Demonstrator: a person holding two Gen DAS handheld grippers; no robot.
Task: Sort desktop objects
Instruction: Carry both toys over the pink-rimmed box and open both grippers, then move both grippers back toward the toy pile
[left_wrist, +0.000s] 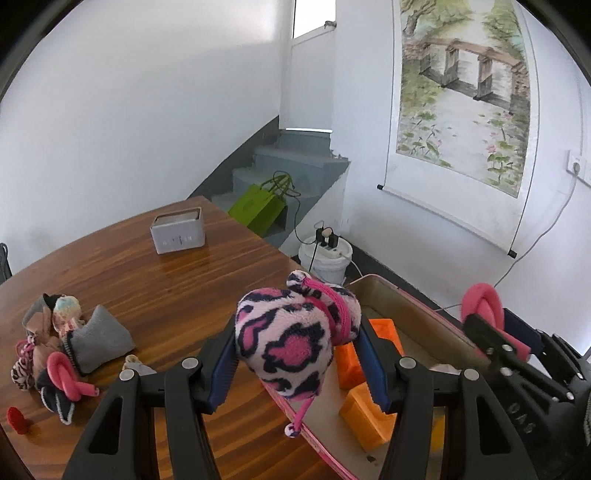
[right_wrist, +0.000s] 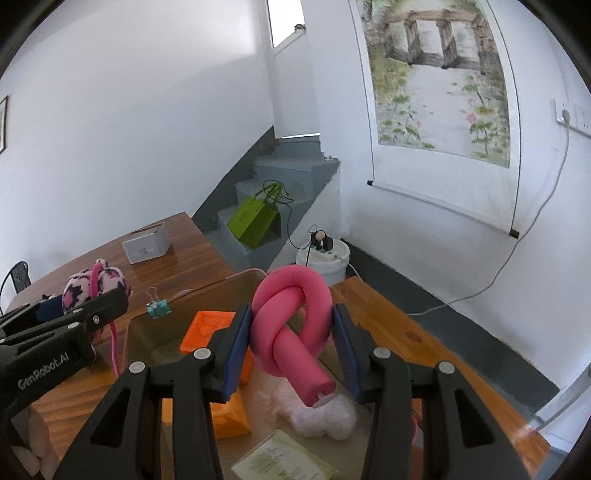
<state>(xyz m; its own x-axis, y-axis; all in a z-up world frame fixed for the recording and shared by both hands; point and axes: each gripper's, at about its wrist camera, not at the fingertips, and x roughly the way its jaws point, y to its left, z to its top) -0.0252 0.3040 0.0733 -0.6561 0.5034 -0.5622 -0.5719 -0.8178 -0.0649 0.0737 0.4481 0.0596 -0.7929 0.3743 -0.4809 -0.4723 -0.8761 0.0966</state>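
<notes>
Fleece, pink with dark leopard blotches, fills the left gripper (left_wrist: 299, 354): a soft pouch (left_wrist: 295, 339) squeezed between the blue pads, its pink cord (left_wrist: 301, 413) dangling straight down. It hangs right over the near rim of the open box (left_wrist: 417, 314), so the drop point lies just forward and to the right of the fingers. The right gripper (right_wrist: 293, 343) is clenched on a knotted pink foam tube (right_wrist: 291, 325), whose free end points down and toward the camera. That tube is already above the box's inside, so I judge the right hand nearer to a release than the left.

Inside the box (right_wrist: 221, 291) lie orange blocks (right_wrist: 214, 328), a wad of white plastic wrap (right_wrist: 321, 413) and a greenish paper sheet (right_wrist: 284, 461). A teal binder clip (right_wrist: 159, 306) sits on its far left rim.

Left on the wooden table (left_wrist: 147, 288) is a heap still to sort: a grey pouch (left_wrist: 99, 339), another pink knotted tube (left_wrist: 66, 376), striped and patterned fabric bits (left_wrist: 22, 373), and a small red piece (left_wrist: 16, 419). A grey tissue box (left_wrist: 177, 230) stands well apart, farther back.
</notes>
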